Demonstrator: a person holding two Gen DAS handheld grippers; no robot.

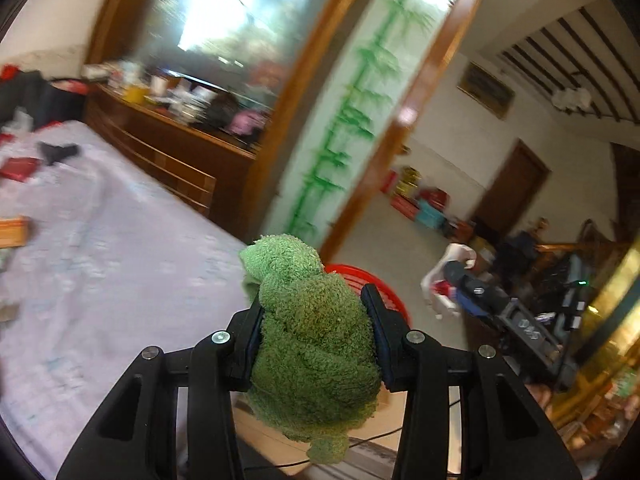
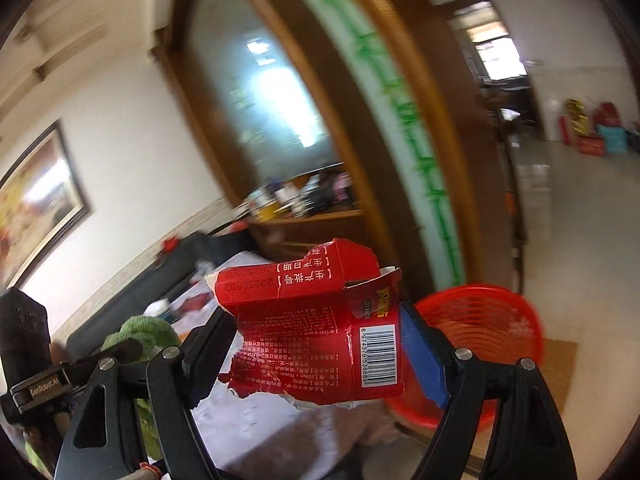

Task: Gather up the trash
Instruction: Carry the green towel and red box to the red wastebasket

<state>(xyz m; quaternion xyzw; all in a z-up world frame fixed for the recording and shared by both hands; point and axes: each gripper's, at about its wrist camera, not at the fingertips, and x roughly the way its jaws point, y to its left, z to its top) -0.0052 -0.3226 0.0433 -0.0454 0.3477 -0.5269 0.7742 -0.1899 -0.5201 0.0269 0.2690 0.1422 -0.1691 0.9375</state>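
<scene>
Reading the left wrist view from left to right: the bed fills the 9 o'clock side, with small items scattered near its far left edge. At centre, the left claw is clenched on a green towel bundle; both pads press into the bundle's sides, and its loose end hangs below the jaws at 6 o'clock. Just beyond the bundle, at about 1 o'clock from the claw, the rim of the red basket shows, mostly hidden behind the towel and the right finger. Further toward 3 o'clock, the right claw appears with its load.

In the right wrist view, the left claw and towel sit at 9 o'clock. At centre, the right claw is grasping a torn red carton. The carton's long axis runs roughly across the jaws, from pad to pad, with the barcode face against the right pad and the torn flap rising toward 12 o'clock. The red basket stands on the floor at about 3 o'clock from this claw, beyond the right finger and near it, with its mouth facing up.

Assessment: the basket lies ahead and to the right of both claws. The right claw appears nearer to it, so the carton is the likelier first drop. Each load must be over the basket mouth before its jaws release.
</scene>
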